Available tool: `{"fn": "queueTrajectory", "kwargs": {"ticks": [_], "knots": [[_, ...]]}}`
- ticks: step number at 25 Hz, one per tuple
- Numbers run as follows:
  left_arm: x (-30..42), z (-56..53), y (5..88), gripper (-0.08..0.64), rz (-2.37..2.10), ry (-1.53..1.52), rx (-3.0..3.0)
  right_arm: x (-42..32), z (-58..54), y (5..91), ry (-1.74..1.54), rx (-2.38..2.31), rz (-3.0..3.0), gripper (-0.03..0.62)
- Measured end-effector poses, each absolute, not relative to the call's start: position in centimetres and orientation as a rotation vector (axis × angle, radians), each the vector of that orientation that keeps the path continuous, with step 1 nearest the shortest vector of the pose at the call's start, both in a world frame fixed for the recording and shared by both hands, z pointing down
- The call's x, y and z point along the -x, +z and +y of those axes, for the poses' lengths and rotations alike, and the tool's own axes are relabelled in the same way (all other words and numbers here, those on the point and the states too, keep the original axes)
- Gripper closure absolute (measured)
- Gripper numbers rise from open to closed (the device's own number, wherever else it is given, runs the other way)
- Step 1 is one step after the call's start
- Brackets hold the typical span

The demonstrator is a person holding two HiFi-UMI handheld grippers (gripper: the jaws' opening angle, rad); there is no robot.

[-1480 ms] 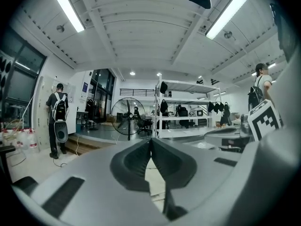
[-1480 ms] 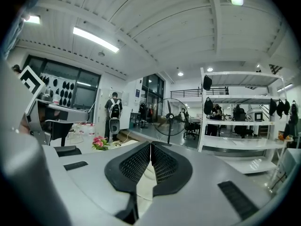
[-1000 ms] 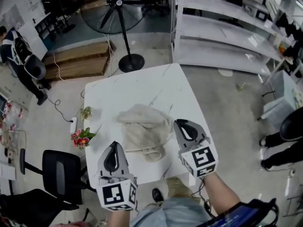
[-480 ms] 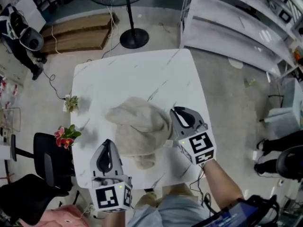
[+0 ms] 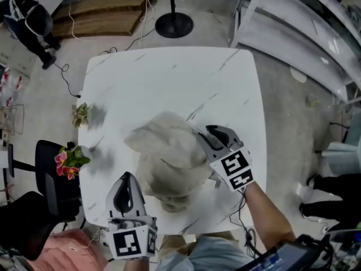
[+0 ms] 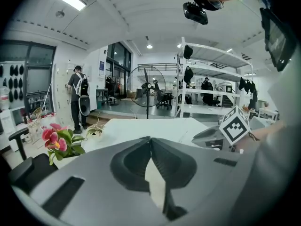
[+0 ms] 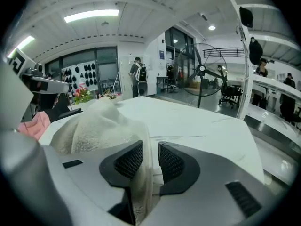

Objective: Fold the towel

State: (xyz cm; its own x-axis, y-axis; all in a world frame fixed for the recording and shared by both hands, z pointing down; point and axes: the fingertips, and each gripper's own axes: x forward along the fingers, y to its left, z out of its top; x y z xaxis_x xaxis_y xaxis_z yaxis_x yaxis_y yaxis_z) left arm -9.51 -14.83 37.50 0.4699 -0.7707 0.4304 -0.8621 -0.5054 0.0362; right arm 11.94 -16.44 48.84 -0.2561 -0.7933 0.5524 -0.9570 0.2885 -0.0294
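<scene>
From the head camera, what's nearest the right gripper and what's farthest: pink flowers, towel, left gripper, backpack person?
1. Towel: between the right gripper's jaws, which have just been opening.
2. Left gripper: near edge of the table, left.
3. Pink flowers: beside the table's left edge.
4. Person: far top left, on the floor.

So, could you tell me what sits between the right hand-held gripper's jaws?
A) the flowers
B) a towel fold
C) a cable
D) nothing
B: a fold of the towel hangs between the jaws of the right hand-held gripper, which stand apart and have just been opening.
</scene>
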Motion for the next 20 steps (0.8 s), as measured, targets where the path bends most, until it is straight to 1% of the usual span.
{"fn": "queueTrajectory", "kwargs": {"ticks": [4,7,8,9,12,16,20], "knots": [[9.9,-15.3,38.8,0.551,-1.412,0.556,-2.434,-11.2,-17.3,50.7,0.547,-1.479,-2.130,0.455],[10.1,-15.7,39.4,0.551,-1.420,0.589,-2.401,-10.8,-17.3,51.4,0.537,-1.410,-2.092,0.448],[10.1,-15.8,39.4,0.551,-1.423,0.584,-2.402,-10.5,-17.2,51.7,0.517,-1.378,-2.073,0.454],[10.1,-16.0,39.4,0.551,-1.425,0.574,-2.407,-10.3,-17.2,52.0,0.497,-1.351,-2.056,0.486],[9.8,-16.2,39.2,0.551,-1.426,0.571,-2.410,-10.5,-17.3,52.3,0.500,-1.334,-2.037,0.544],[9.6,-16.5,38.8,0.551,-1.429,0.577,-2.415,-12.6,-17.7,52.3,0.482,-1.349,-1.991,0.549],[9.4,-17.0,38.5,0.551,-1.448,0.599,-2.421,-18.1,-18.2,52.1,0.477,-1.427,-1.908,0.563]]}}
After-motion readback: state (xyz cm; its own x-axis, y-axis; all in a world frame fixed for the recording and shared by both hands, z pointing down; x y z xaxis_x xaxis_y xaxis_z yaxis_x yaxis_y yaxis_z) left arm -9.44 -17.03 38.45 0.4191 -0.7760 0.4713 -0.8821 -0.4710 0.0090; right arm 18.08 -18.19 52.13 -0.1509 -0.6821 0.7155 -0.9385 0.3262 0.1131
